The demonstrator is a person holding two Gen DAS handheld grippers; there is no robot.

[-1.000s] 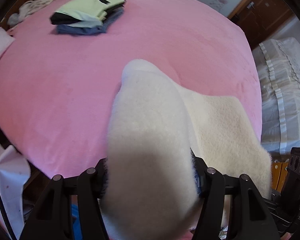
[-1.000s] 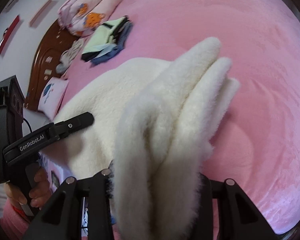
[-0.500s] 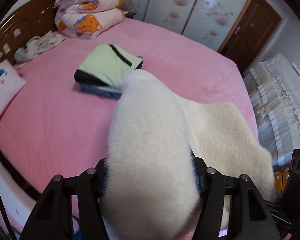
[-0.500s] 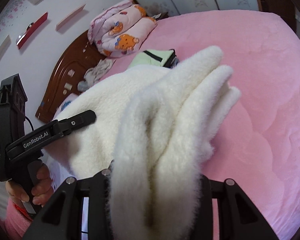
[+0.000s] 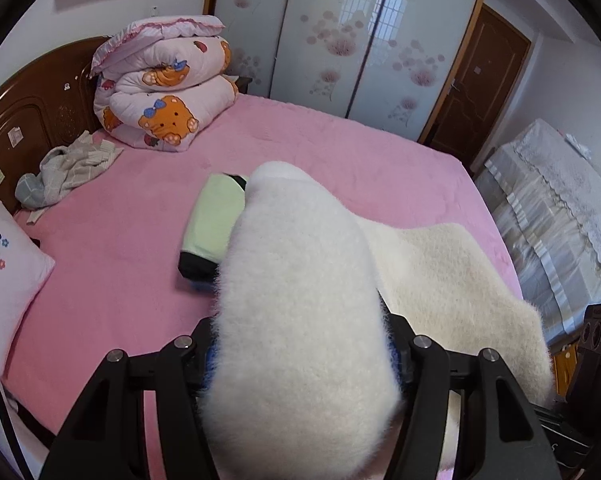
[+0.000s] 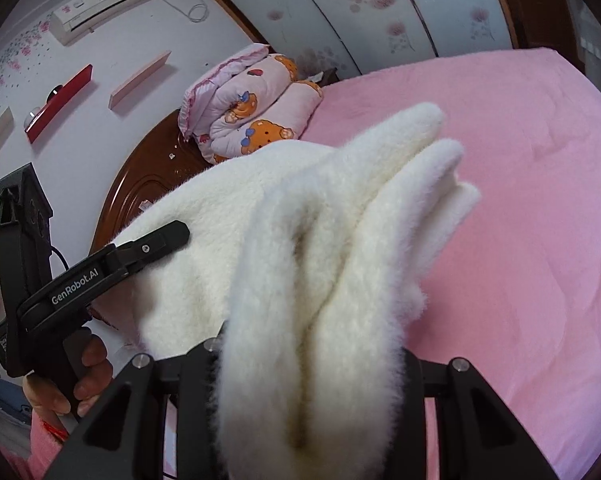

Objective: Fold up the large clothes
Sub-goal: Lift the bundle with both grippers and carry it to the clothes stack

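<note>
pink bedding covers the bed point(image 5: 340, 148) that fills both views, with a brown wooden headboard point(image 5: 24, 120) and a rolled cartoon-bear quilt point(image 5: 164, 92) far ahead of the jaws, and flowered wardrobe doors point(image 5: 360, 48) behind them.

the task's thing, a cream-white fleece garment point(image 5: 300, 320), hangs between the two grippers, lifted off the bed. the left gripper point(image 5: 300, 344) has its jaws partly apart and clamped on a thick bunched roll of the fleece, which bulges forward and up past the tips. a flatter panel of the same garment trails off to the right of those jaws, towards the right gripper point(image 6: 312, 356). its jaws stand narrower and pinch several stacked plies, whose rounded edges fan out ahead of the tips. holding both ends like this likely keeps the folded layers from sliding apart while the garment is carried.

in the right wrist view the left gripper's black handle and the person's hand point(image 6: 72, 380) sit to the left of the jaws, with fleece spanning the gap.

just ahead of the left jaws, partly hidden by the fleece, lies a stack of folded clothes point(image 5: 212, 220), pale green on top with dark layers beneath. that is probably where the garment is headed. a crumpled grey checked cloth point(image 5: 64, 168) lies far left near the headboard.
</note>
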